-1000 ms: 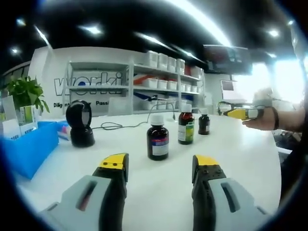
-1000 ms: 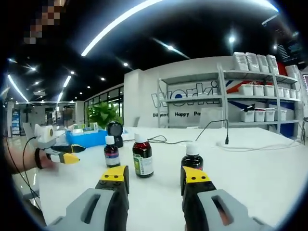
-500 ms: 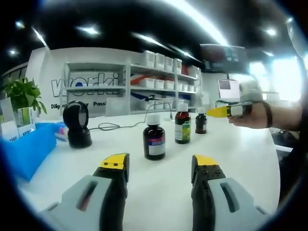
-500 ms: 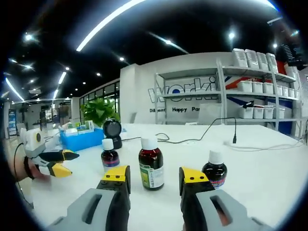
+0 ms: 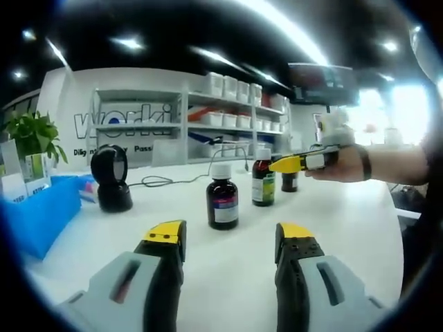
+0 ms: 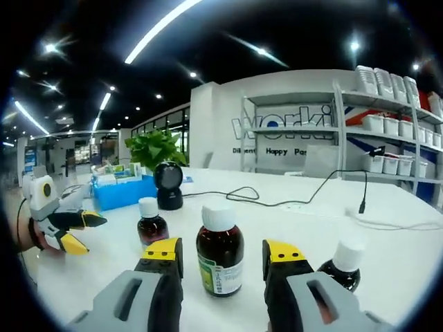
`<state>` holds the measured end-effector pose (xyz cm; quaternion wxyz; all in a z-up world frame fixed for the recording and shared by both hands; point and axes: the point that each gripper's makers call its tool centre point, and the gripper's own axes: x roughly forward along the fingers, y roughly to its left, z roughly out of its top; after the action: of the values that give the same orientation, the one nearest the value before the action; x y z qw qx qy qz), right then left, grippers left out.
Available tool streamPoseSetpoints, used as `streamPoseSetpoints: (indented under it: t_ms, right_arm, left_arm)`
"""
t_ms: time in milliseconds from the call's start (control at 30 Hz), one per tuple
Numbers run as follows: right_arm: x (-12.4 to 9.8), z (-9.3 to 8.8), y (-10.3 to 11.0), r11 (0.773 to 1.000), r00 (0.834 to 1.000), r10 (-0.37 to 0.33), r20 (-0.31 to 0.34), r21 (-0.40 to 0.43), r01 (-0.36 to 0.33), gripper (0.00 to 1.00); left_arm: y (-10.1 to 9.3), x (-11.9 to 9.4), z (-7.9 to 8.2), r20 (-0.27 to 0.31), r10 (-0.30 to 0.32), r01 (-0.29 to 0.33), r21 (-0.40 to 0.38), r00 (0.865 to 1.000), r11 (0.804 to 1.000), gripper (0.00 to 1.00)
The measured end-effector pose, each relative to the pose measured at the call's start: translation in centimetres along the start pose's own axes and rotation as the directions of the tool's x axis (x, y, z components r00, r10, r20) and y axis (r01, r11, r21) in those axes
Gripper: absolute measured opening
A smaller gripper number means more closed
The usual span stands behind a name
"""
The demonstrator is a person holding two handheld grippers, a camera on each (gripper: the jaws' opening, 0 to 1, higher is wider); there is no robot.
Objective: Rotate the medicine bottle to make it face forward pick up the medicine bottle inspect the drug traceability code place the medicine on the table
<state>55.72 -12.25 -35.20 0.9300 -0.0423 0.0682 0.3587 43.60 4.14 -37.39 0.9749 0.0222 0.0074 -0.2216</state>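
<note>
Both views were bright and evenly lit by ceiling strip lights [image 5: 291,31] running toward 1 o'clock. A window [image 5: 415,104] at 3 o'clock glared white. The white table [image 6: 291,221] carried only faint shadows. Fisheye distortion curved the shelving [image 6: 374,131]; edges were blurred.

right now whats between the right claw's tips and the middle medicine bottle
Nothing. In the right gripper view the open right claw has the middle medicine bottle between its yellow tips, with only bare white table around the bottle; contact cannot be told.
</note>
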Motion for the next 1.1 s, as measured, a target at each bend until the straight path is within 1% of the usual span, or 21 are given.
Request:
streamPoseSetpoints:
  t_ms: [67, 100, 233, 300, 400, 500, 600, 733, 767, 800, 900, 1100]
  right_arm:
    - [0.5, -0.2, 0.1, 0.999, 0.999, 0.037, -0.014, -0.016, -0.037, 0.41]
    - [0.7, -0.3, 0.3, 0.998, 0.997, 0.067, -0.023, -0.019, -0.068, 0.41]
    - [1.3, -0.7, 0.1, 0.995, 0.994, 0.1, -0.045, -0.021, -0.101, 0.41]
    - [1.6, -0.7, -0.1, 0.994, 0.993, 0.108, -0.046, -0.026, -0.109, 0.4]
    - [2.1, -0.9, 0.0, 0.991, 0.99, 0.135, -0.045, -0.009, -0.136, 0.39]
    - [2.4, -0.9, 0.9, 0.982, 0.982, 0.186, -0.044, 0.019, -0.186, 0.36]
    - [3.2, -0.8, 1.4, 0.98, 0.979, 0.197, -0.056, -0.007, -0.198, 0.34]
    - [3.0, -1.1, 1.0, 0.98, 0.979, 0.197, -0.044, -0.011, -0.197, 0.31]
    - [3.1, -1.2, 1.0, 0.979, 0.979, 0.203, -0.035, 0.013, -0.202, 0.31]
    - [3.2, -1.2, 1.0, 0.979, 0.979, 0.202, -0.03, 0.016, -0.201, 0.31]
    - [3.1, -1.1, 1.1, 0.979, 0.979, 0.204, -0.017, 0.016, -0.203, 0.31]
    - [3.1, -1.1, 1.1, 0.978, 0.978, 0.21, -0.013, -0.002, -0.21, 0.3]
  left_arm:
    - [0.0, 0.0, 0.0, -0.001, -0.001, 0.001, -0.002, 1.0, 1.0, 0.42]
    - [0.0, 0.0, 0.0, -0.001, -0.001, 0.001, -0.003, 1.0, 1.0, 0.42]
    - [-0.1, 0.1, -0.1, -0.004, -0.003, 0.003, -0.004, 1.0, 1.0, 0.42]
    - [0.0, 0.1, -0.1, -0.005, -0.001, 0.001, -0.006, 1.0, 1.0, 0.42]
    - [0.1, 0.1, -0.1, -0.006, 0.003, -0.003, -0.008, 1.0, 1.0, 0.42]
    - [0.1, 0.1, -0.2, -0.008, 0.003, -0.003, -0.011, 1.0, 1.0, 0.42]
    - [-0.1, 0.2, -0.3, -0.014, -0.001, 0.001, -0.009, 1.0, 1.0, 0.42]
    - [0.0, 0.1, -0.2, -0.012, 0.005, -0.005, -0.013, 1.0, 1.0, 0.42]
    - [0.0, 0.1, -0.2, -0.012, 0.005, -0.006, -0.015, 1.0, 1.0, 0.42]
    - [0.0, 0.1, -0.2, -0.012, 0.005, -0.006, -0.016, 1.0, 1.0, 0.42]
    - [0.0, 0.1, -0.3, -0.014, 0.003, -0.003, -0.016, 1.0, 1.0, 0.42]
    - [0.0, 0.2, -0.5, -0.018, 0.0, -0.001, -0.016, 1.0, 1.0, 0.41]
